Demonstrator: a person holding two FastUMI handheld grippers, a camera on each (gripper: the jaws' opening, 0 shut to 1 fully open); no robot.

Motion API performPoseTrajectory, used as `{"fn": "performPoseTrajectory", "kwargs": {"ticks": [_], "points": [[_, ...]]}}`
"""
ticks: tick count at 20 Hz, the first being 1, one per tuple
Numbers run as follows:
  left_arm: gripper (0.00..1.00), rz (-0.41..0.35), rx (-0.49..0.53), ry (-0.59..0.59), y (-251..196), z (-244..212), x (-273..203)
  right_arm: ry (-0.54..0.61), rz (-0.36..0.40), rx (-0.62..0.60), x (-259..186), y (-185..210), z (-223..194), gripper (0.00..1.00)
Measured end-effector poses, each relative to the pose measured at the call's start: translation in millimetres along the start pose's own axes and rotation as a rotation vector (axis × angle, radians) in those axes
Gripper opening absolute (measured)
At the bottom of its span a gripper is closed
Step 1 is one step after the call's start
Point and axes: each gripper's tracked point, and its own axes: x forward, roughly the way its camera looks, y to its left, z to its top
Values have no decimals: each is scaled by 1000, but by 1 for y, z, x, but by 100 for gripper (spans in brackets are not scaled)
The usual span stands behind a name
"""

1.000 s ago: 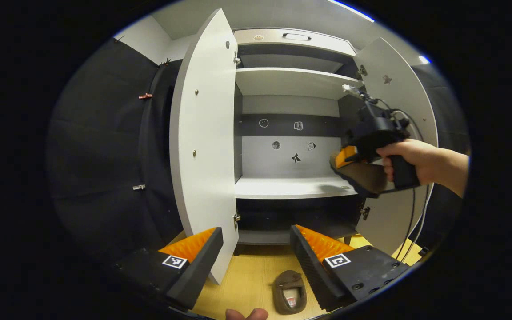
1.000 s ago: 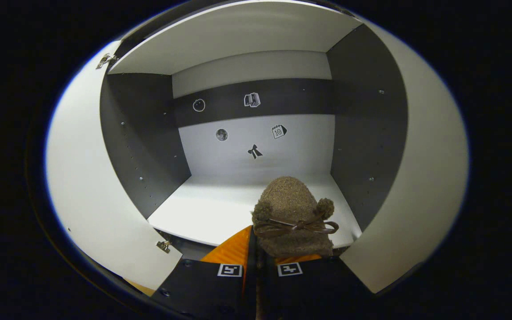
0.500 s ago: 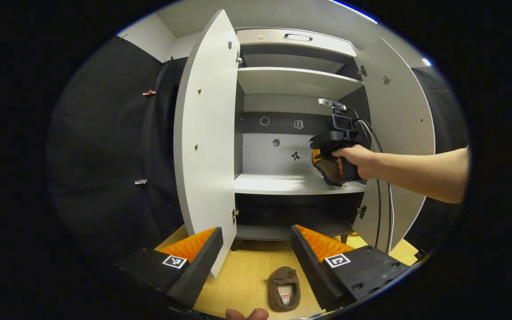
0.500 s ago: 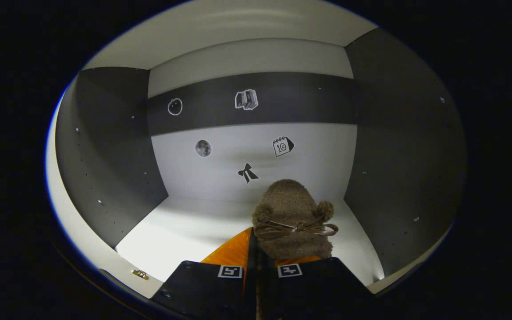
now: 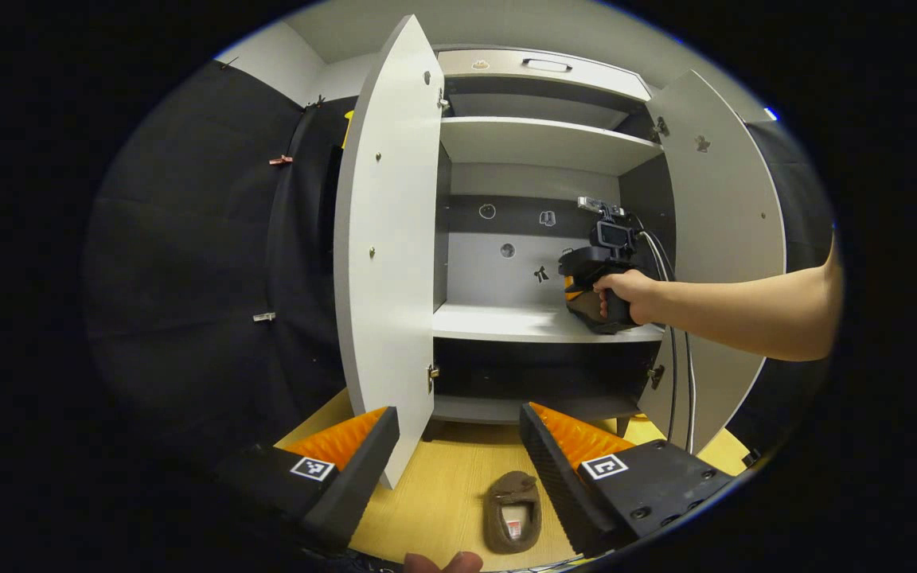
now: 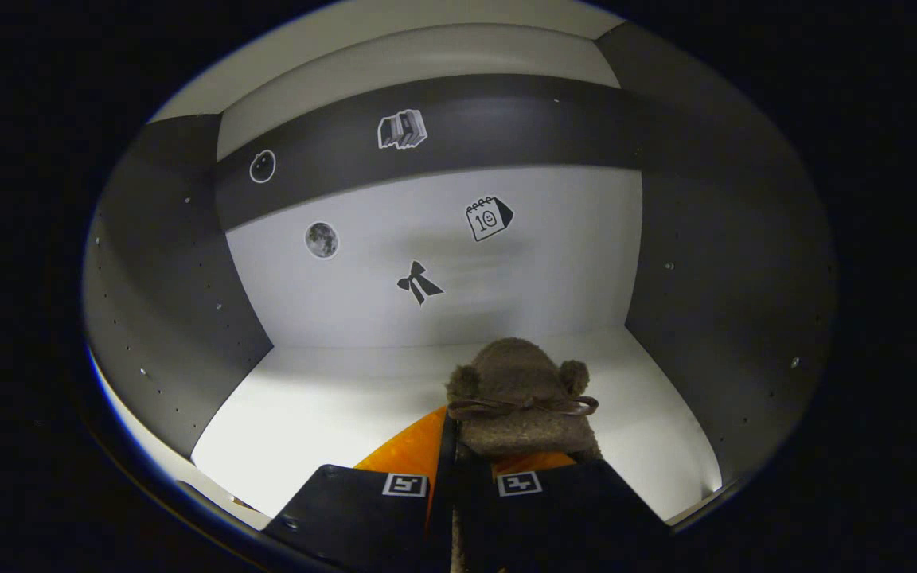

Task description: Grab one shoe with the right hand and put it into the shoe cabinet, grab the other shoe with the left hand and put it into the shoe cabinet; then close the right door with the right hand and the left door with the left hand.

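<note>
the tall grey shoe cabinet (image 5: 538, 143) stands with both flat doors swung open, the right hand-held gripper (image 6: 458, 461) clenched on a fuzzy brown slipper (image 6: 518, 390) with a ribbon bow over its smooth middle shelf (image 6: 331, 406), the left hand-held gripper (image 5: 458, 446) spread wide above the matching slipper (image 5: 512, 511) on the wooden floor (image 5: 442, 493).
</note>
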Motion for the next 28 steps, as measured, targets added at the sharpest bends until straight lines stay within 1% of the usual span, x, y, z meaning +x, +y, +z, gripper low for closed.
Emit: {"fn": "performPoseTrajectory", "kwargs": {"ticks": [1, 3, 4, 7, 8, 10, 11, 12, 14, 17, 19, 22, 23, 25, 26, 27, 28], "points": [[97, -2, 1, -3, -1, 2, 1, 13, 12, 7, -3, 2, -2, 17], [97, -4, 3, -9, -3, 4, 4, 25, 37, 11, -8, 7, -3, 24], [96, -6, 1, -11, -4, 5, 5, 22, 49, 10, -12, 10, -2, 36], [97, -19, 1, -13, -8, 6, 8, 36, 95, -5, -30, 22, -4, 52], [97, -21, 5, -12, -10, 6, 9, 33, 108, -16, -38, 25, -3, 68], [97, -30, 16, -9, -12, 5, 11, 6, 135, -24, -56, 32, 1, 82], [97, -32, 21, -8, -11, 5, 12, -10, 148, -25, -66, 35, 3, 94], [97, -36, 21, -6, -11, 4, 14, -35, 169, -28, -78, 37, 7, 98], [97, -48, 12, 7, -12, 0, 15, -118, 183, -45, -104, 38, 22, 98], [97, -58, 0, 41, -11, -12, 22, -244, 175, -82, -150, 37, 43, 98], [97, -67, -4, 79, -12, -28, 26, -306, 173, -95, -186, 36, 46, 99], [96, -86, 22, 168, -18, -66, 35, -388, 196, -85, -241, 33, 44, 98], [95, -107, 34, 200, -22, -81, 37, -406, 198, -79, -258, 29, 40, 98], [94, -175, 65, 259, -36, -115, 40, -429, 195, -77, -286, 21, 33, 98], [93, -205, 79, 289, -42, -130, 42, -441, 178, -82, -299, 15, 33, 98], [89, -229, 92, 323, -48, -147, 44, -460, 163, -83, -311, 10, 33, 98], [87, -240, 103, 362, -52, -163, 48, -475, 149, -83, -322, 4, 33, 98]]}}
